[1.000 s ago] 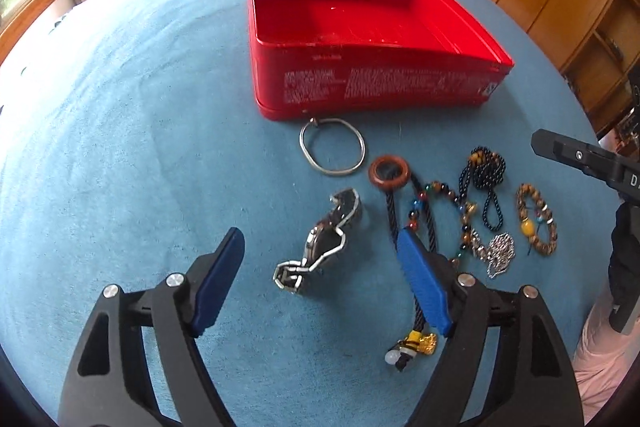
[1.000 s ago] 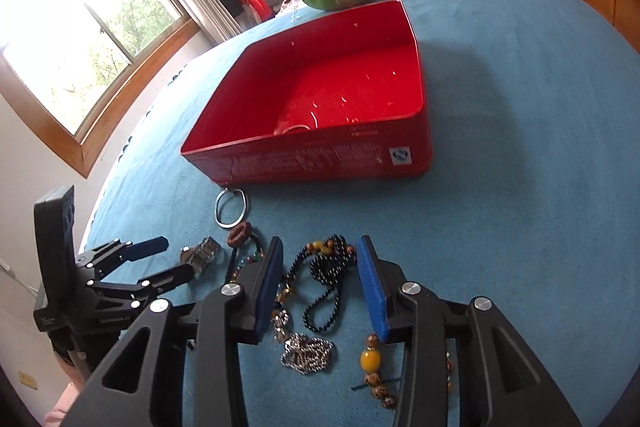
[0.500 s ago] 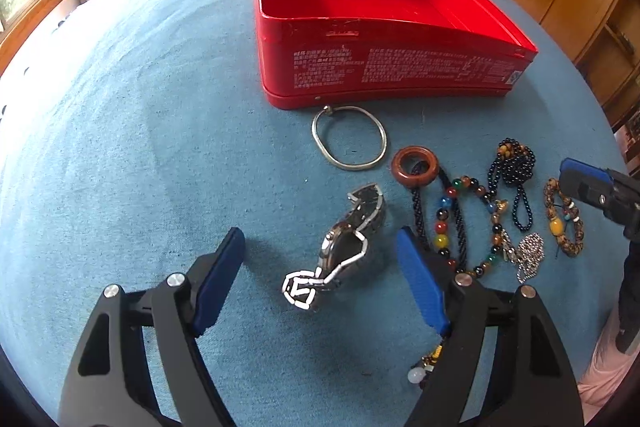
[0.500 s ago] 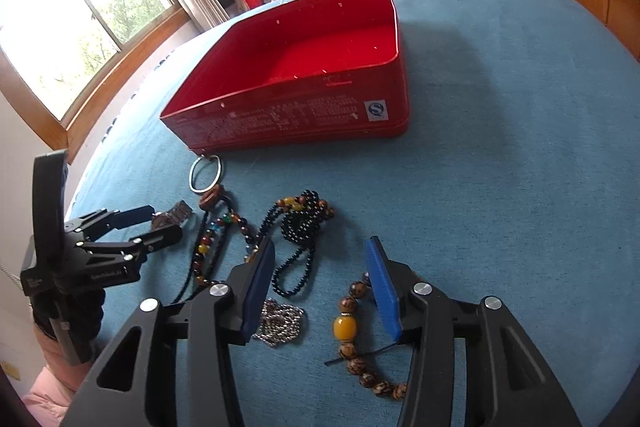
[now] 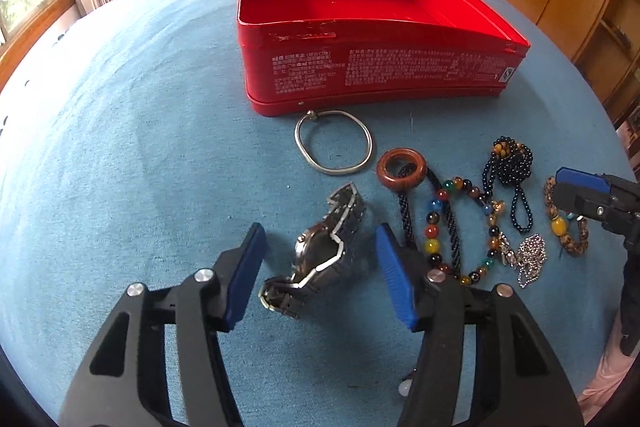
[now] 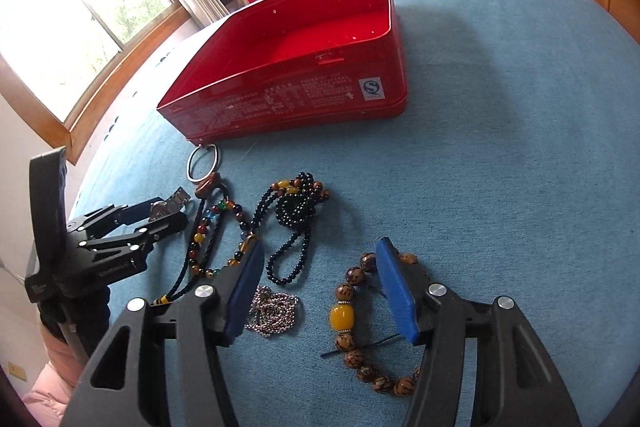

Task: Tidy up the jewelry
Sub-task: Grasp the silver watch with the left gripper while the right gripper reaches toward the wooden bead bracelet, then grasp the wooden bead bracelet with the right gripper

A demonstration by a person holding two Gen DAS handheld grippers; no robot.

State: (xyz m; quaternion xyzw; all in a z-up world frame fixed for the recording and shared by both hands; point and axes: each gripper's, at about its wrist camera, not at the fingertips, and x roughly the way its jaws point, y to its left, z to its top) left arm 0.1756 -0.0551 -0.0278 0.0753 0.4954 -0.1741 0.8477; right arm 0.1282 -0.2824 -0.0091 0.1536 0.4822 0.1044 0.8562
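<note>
On a blue-covered table point(image 5: 120, 131), the left tongs point(image 5: 320, 267) are closing around a metal watch point(image 5: 320, 251), pads not yet touching it. Beside it lie a silver bangle point(image 5: 334, 147), just before the red tin point(image 5: 384, 75), and strings of beads point(image 5: 456, 227). At right, the right tongs point(image 6: 320, 287) are opening astride a brown bead bracelet point(image 6: 352, 327).

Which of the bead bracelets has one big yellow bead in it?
The brown wooden-bead bracelet, lying between the right gripper's opening fingers. Its one big yellow bead sets it apart from the black bead strand and the many-coloured bead string.
</note>
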